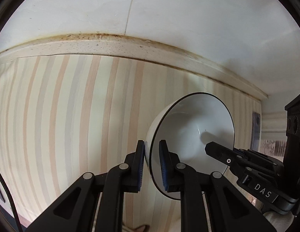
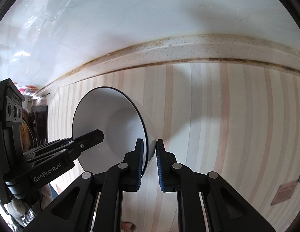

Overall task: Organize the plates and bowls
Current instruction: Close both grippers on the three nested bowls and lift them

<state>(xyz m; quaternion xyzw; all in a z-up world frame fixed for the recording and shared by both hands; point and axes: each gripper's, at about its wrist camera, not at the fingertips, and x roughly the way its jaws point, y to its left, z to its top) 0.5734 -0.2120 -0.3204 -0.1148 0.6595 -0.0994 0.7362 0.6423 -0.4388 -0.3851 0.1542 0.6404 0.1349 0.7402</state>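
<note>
Bowl (image 1: pixel 192 135) pinched by both jaws above striped counter (image 1: pixel 62 116).

"DAS" on right gripper (image 1: pixel 206 150), "GenRobot.AI" on left gripper (image 2: pixel 102 135)

Left gripper (image 1: pixel 151 164) and right gripper (image 2: pixel 150 162): black linked arms with silver round pivot pins, and ribbed blue pads (image 1: pixel 163 166) on the fingers. White lettering "DAS" marks the right unit's side; "GenRobot.AI" marks the left unit's.
</note>
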